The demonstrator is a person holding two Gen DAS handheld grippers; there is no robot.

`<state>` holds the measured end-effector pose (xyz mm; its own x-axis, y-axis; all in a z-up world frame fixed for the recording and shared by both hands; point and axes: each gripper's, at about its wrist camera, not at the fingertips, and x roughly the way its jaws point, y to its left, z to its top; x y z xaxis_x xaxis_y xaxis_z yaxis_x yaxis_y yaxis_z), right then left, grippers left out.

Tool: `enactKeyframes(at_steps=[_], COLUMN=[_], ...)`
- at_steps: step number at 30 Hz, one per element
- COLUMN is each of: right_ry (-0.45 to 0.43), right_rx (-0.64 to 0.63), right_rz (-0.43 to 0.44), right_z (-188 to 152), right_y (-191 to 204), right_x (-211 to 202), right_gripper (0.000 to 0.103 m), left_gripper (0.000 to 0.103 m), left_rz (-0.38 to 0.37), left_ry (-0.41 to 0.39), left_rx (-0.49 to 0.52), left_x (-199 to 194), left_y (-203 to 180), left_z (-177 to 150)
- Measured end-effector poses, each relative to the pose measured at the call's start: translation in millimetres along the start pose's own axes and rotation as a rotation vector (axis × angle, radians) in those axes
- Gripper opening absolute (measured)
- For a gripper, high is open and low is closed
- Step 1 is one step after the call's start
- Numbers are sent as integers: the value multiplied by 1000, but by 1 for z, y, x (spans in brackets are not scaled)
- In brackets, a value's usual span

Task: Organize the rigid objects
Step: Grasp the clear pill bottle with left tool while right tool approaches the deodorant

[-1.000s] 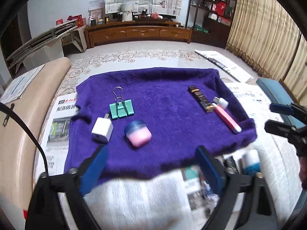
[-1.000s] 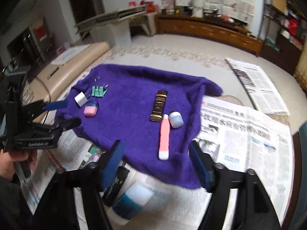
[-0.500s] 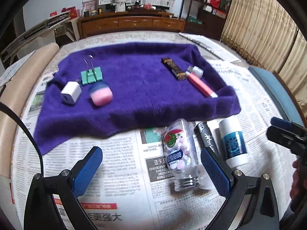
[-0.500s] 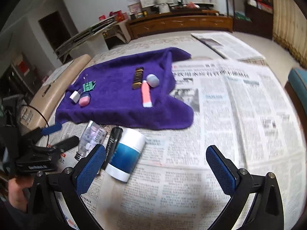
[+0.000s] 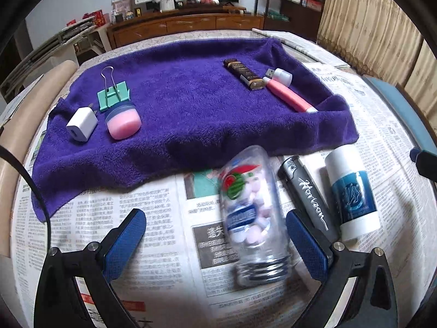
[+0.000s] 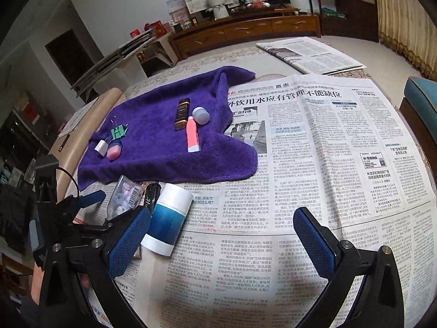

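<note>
Left gripper: jaws were held wide open, nothing gripped; a clear plastic candy bottle lay on its side between the textured blue pads, untouched, its threaded neck blurred.
Right gripper: jaws were spread fully, only newsprint between them.
Beside the bottle: a black lighter and a white-and-blue cylindrical tube were laid on the newspaper, just beyond the left gripper's right pad.
Beyond the grippers: a fuzzy purple towel carried a white charger cube, green binder clip, pink jar, brown bar and pink USB stick with loose cap.
Hidden: the lighter was mostly covered in the right view.
Right view only: the left gripper's body was seen.
</note>
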<state>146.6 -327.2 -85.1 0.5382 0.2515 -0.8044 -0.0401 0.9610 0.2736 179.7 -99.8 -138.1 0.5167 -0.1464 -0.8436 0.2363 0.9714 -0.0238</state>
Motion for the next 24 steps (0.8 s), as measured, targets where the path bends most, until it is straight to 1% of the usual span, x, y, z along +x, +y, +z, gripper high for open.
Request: enactKeyframes(at_steps=[4, 7, 10, 11, 12, 13, 14, 19, 22, 24], right_ry=[6, 4, 10, 15, 19, 21, 22, 22, 30, 36], right_rx=[9, 5, 2, 3, 5, 6, 6, 8, 6, 4], right_rz=[-6, -2, -2, -3, -4, -3, -2, -2, -3, -3], right_z=[-2, -2, -3, -3, -3, -4, -4, -4, -4, -4], right_y=[-3, -1, -2, -2, -2, -3, -3, -3, -3, -2], right_x=[-1, -3, -2, -1, 0, 0, 0, -1, 1, 2], right_gripper=[103, 103, 103, 103, 103, 103, 103, 103, 103, 103], left_gripper=[102, 98, 87, 80, 71, 68, 68, 66, 56, 45], left_rz=[6, -8, -26, -29, -29, -9, 5, -9, -20, -32], left_ry=[-24, -33, -50, -51, -50, -41, -41, -38, -44, -44], left_rx=[-2, -7, 5, 9, 13, 22, 42, 65, 86, 93], left_x=[-1, -2, -6, -7, -8, -7, -7, -8, -9, -10], left_y=[-6, -6, -6, -6, -5, -5, -6, -7, -11, -15], left_z=[-1, -2, -4, -3, -2, -1, 0, 4, 4, 4])
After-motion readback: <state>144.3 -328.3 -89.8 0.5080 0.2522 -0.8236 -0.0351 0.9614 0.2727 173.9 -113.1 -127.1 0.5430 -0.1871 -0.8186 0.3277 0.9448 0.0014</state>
